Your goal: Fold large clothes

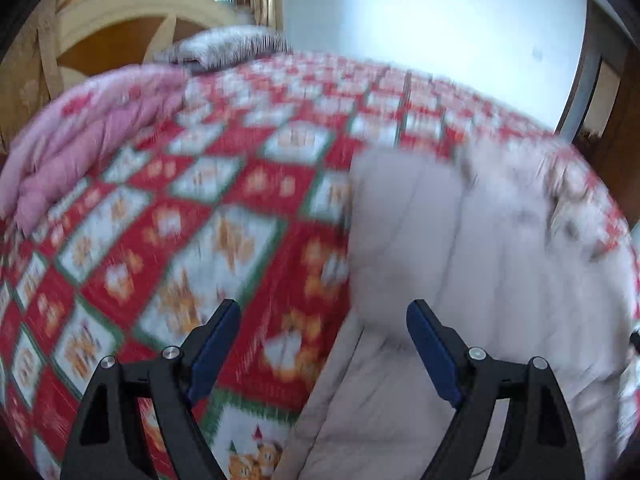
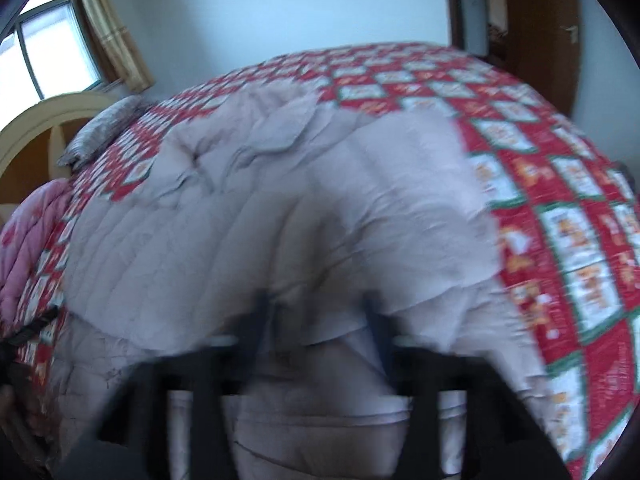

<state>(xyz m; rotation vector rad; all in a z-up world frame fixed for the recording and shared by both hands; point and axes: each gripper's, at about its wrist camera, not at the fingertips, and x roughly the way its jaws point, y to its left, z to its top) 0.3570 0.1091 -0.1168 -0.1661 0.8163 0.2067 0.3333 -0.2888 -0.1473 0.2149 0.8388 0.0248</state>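
Observation:
A large pale grey quilted coat (image 2: pixel 280 216) lies spread on a bed with a red, white and green patterned cover (image 2: pixel 560 216). In the left wrist view the coat (image 1: pixel 460 260) fills the right half. My left gripper (image 1: pixel 324 316) is open and empty, held above the coat's left edge and the cover. My right gripper (image 2: pixel 316 312) is badly blurred; its fingers stand a moderate gap apart with coat fabric bunched between and over them, so I cannot tell whether it grips.
A pink folded quilt (image 1: pixel 80 140) lies at the bed's left side. A grey pillow (image 1: pixel 228 46) sits by the cream and wood headboard (image 1: pixel 120 28). A window with curtains (image 2: pixel 52 44) is on the left, a wooden door (image 2: pixel 540 32) behind the bed.

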